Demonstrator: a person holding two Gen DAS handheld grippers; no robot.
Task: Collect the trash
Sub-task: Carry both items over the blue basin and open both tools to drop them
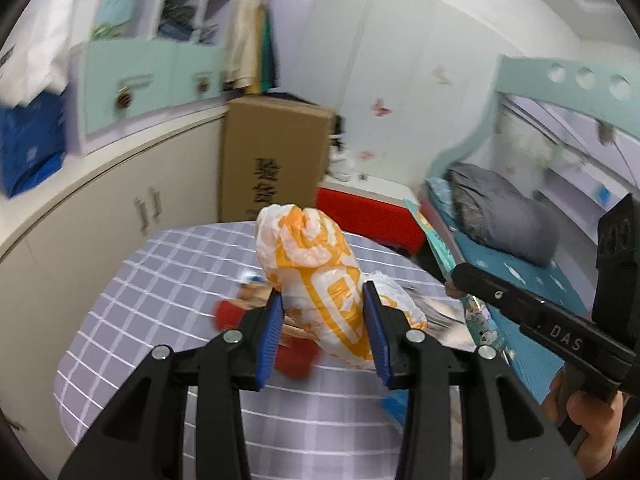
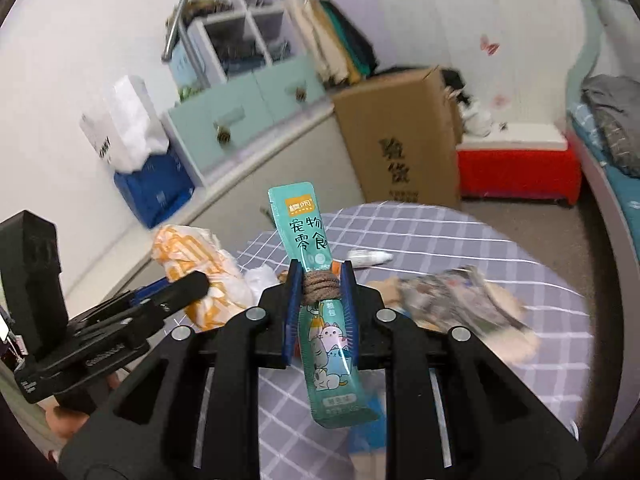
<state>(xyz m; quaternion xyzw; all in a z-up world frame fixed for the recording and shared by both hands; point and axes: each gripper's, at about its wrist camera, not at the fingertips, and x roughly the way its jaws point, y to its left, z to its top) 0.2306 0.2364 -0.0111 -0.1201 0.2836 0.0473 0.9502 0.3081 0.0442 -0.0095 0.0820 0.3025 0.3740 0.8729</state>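
From your left wrist, your left gripper [image 1: 323, 312] is clamped on an orange-and-white plastic bag [image 1: 316, 276]; both blue pads [image 1: 270, 332] press into its sides, and the bag bulges up beyond the fingertips. Below it lies a round table [image 1: 160, 264] with a checked purple cloth. On the cloth, just behind the bag, sit red wrappers [image 1: 296, 356] and other blurred litter. At the right edge your right gripper [image 1: 454, 280] reaches in, with your right hand [image 1: 588, 416] under it; from this side you cannot tell how its jaws stand, though a teal sachet [image 1: 478, 312] hangs at its tip. Behind the table stand a cardboard box [image 1: 276, 156], a red box [image 1: 368, 212] and a bed [image 1: 512, 272] at right.

From your right wrist, the right gripper [image 2: 320, 292] pinches the teal sachet [image 2: 316, 300] at its middle, where a brown cord [image 2: 320, 284] is wound round it. The sachet stands nearly upright, its printed top above the fingertips and its cartoon end hanging below. The left gripper [image 2: 196, 280] is at left, with the bag [image 2: 200, 268] at its tip, held over the table's left edge. On the table [image 2: 460, 240] lie a small white tube [image 2: 370, 257] and a blurred crumpled wrapper [image 2: 460, 300] to the right.
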